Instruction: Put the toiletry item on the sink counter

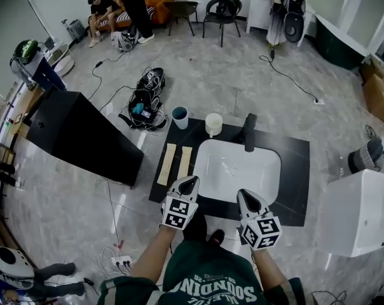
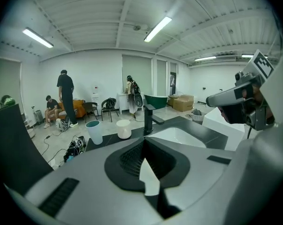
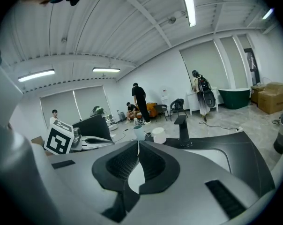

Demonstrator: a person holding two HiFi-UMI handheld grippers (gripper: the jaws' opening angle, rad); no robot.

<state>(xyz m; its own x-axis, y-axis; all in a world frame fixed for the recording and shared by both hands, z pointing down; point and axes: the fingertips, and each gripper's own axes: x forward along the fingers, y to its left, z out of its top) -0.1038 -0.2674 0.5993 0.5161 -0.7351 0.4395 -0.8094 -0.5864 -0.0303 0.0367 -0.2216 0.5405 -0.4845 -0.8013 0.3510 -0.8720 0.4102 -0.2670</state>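
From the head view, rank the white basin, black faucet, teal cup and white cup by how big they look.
1. white basin, clearly the largest.
2. black faucet, longer than either cup.
3. teal cup and white cup look about the same size, so I won't rank one over the other.

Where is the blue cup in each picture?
Head view: cup just above the middle, left of the tap.
Left gripper view: cup left of middle, above the jaws.
Right gripper view: cup dead centre, just above the jaws' tips.
Shared landmark: the black tap, right of the cup everywhere.
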